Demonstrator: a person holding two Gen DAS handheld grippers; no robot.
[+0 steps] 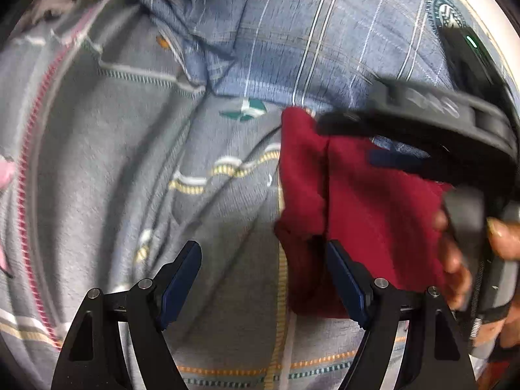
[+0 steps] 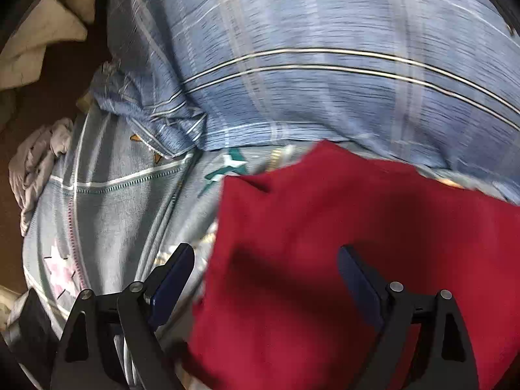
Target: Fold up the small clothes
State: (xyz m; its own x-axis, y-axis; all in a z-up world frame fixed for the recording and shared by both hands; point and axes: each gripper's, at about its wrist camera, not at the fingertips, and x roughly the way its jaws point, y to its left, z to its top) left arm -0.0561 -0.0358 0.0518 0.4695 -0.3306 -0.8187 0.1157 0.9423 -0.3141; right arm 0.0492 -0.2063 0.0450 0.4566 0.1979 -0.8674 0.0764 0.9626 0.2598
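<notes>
A dark red garment (image 1: 357,195) lies flat on the grey patterned bed sheet (image 1: 113,162), with a fold running down its left part. My left gripper (image 1: 261,250) hovers open over the sheet, and its right finger stands at the garment's left edge. Nothing is between its pads. My right gripper (image 1: 351,141), held by a hand (image 1: 455,269), reaches over the garment's upper right. In the right wrist view, that gripper (image 2: 266,253) stands wide open just above the red garment (image 2: 325,211), its pads not pressing on the cloth.
A blue checked cloth (image 2: 325,65) covers the far side of the bed and overlaps the sheet (image 2: 113,211). A crumpled pale garment (image 2: 35,162) sits at the sheet's left edge. White fabric (image 2: 39,42) lies beyond it over a dark floor.
</notes>
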